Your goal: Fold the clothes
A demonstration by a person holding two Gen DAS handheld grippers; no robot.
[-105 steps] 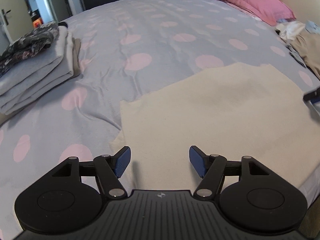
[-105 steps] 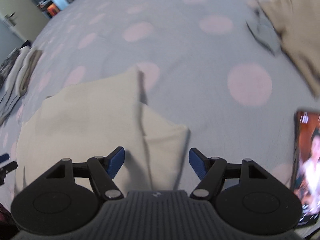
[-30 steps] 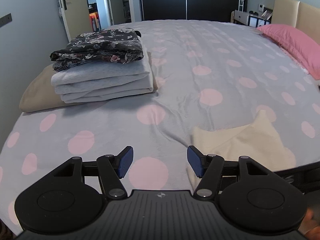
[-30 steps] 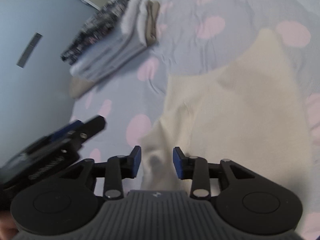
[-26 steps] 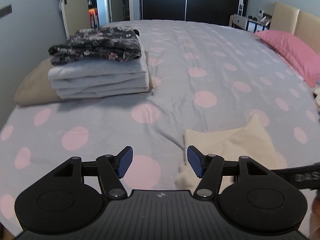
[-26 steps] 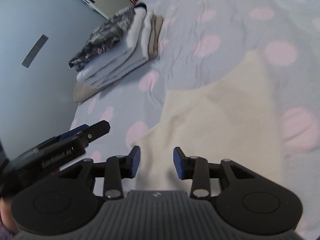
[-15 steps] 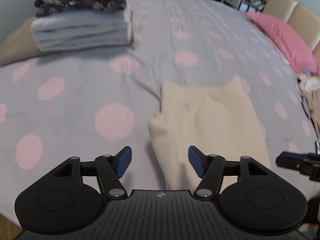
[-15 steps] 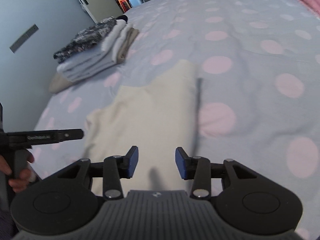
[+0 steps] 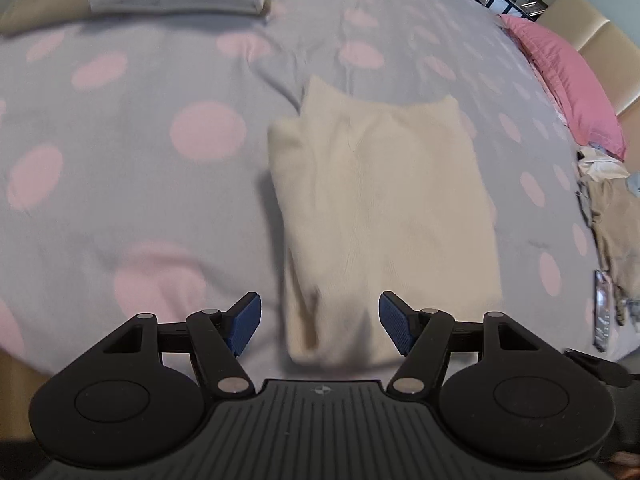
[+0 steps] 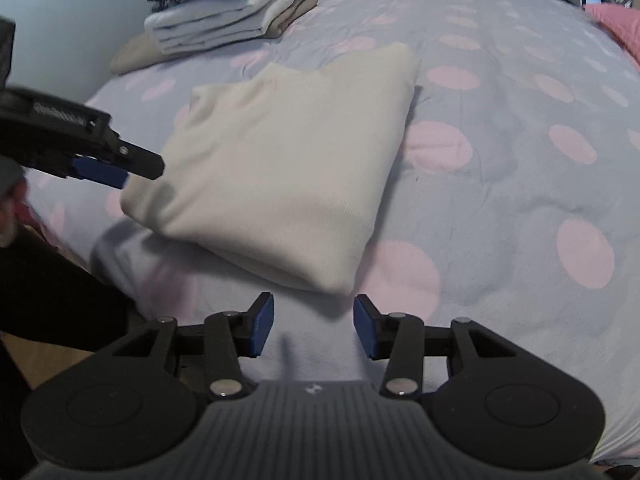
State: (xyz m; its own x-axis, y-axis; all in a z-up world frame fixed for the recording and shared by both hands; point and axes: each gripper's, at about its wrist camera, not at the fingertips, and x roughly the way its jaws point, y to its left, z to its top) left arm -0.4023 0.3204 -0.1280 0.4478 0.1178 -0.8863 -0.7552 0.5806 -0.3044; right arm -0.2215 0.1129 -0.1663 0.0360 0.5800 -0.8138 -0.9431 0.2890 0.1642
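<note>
A cream garment [image 9: 380, 200] lies folded into a thick rectangle on the dotted grey bedspread [image 9: 140, 184]. My left gripper [image 9: 320, 322] hovers over the garment's near end, open, its blue pads well apart and touching nothing. In the right wrist view the same garment [image 10: 288, 168] lies ahead, its near corner just beyond my right gripper [image 10: 314, 330]. That gripper's jaws stand partly open with only bedspread between them. The left gripper [image 10: 120, 170] shows at the garment's left corner.
A stack of folded clothes [image 10: 224, 12] sits at the bed's far left corner. A pink pillow [image 9: 568, 76] and a heap of unfolded clothes [image 9: 612, 208] lie at the right. The bed's edge [image 10: 108, 256] runs close below the garment.
The garment went from a wide flat sheet to a narrow folded rectangle. Both grippers swung round and tilted down toward its near edge. The right gripper's jaws widened a little.
</note>
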